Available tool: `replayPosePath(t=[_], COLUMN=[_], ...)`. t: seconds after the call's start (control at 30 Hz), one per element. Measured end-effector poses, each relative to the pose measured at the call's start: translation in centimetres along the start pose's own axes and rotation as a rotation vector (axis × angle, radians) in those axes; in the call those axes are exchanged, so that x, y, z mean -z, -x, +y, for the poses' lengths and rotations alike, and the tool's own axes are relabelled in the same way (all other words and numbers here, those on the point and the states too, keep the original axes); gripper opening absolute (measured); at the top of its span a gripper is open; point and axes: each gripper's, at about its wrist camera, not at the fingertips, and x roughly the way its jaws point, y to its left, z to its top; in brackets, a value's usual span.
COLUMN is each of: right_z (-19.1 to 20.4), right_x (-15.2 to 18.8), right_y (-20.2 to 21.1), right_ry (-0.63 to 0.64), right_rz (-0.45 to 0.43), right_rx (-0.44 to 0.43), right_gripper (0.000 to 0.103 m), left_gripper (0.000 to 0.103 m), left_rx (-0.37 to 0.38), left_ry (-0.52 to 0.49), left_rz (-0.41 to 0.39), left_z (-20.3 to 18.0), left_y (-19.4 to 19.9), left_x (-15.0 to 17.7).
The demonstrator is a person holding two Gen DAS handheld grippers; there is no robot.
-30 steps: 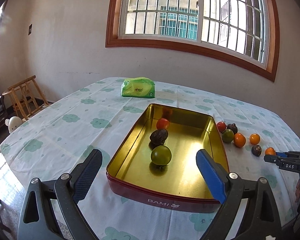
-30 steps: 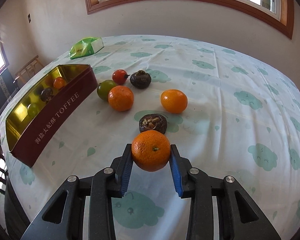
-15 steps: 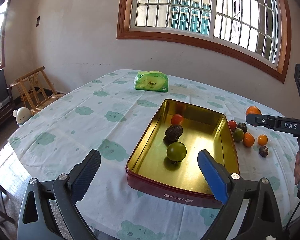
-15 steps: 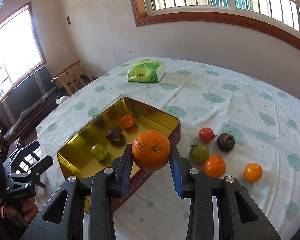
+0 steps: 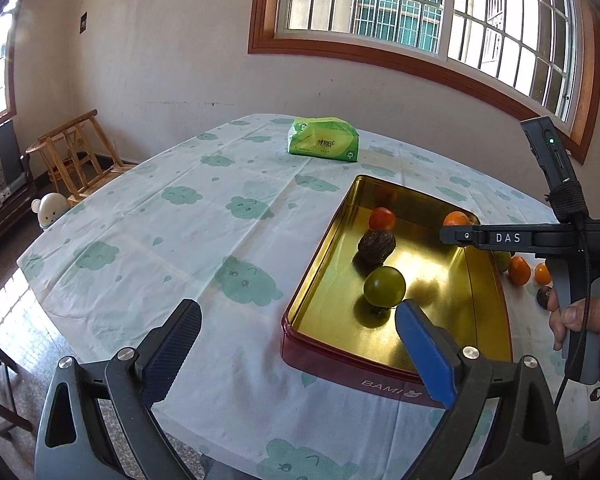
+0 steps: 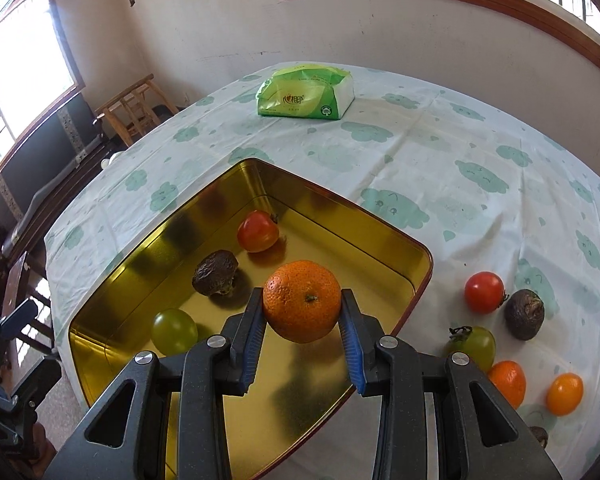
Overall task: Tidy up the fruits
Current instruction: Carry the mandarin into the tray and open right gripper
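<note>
- The table (image 5: 148, 216), under a white cloth printed with green clouds, fills most of both views.
- The gold-lined tin (image 6: 112, 280) with red outer walls sits on the cloth, open side up; the left wrist view shows the word BAMI on its near wall.
- A green tissue pack (image 6: 306, 94) lies on the cloth well beyond the tin, toward the window wall.
- My left gripper (image 5: 298, 342) hangs just short of the tin's near end with its fingers spread wide and nothing between them.
- My right gripper (image 6: 302, 330) is clamped on an orange (image 6: 302, 300), one blue pad pressed to each side, and holds it in the air over the tin's interior.
- In the left wrist view that orange (image 5: 456, 218) peeks out above the black finger marked DAS, over the far right part of the tin.
- Inside the tin lie three fruits in a loose line: a green tomato (image 6: 175, 330) nearest me, a dark wrinkled fruit (image 6: 215, 272) in the middle, and a red tomato (image 6: 257, 231) farthest.
- On the cloth to the right of the tin, five loose fruits cluster: a second red tomato (image 6: 484, 292), another dark wrinkled fruit (image 6: 525, 314), a second green tomato (image 6: 474, 346), a smaller orange (image 6: 508, 382) and a yellow-orange fruit (image 6: 564, 394).
</note>
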Motion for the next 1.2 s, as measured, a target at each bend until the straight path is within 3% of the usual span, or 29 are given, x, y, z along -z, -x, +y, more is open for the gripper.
replayPosePath(t=[0.53,1.2], right_z=[0.5,1.4], right_x=[-1.5,-2.3], right_y=[-3.4,-2.7], right_ry=[-0.008,-0.024], right_rz=[0.053,-0.005], right_rx=[0.033,0.002], right_gripper=[0.038,0.039], left_gripper=[0.096,0.096], left_rx=[0.003,0.007], left_ry=[0.006,-0.005], left_rz=[0.034,0.053], left_z=[0.6,0.1], left_y=[-1.1,-1.4], left_x=[0.2,0.6])
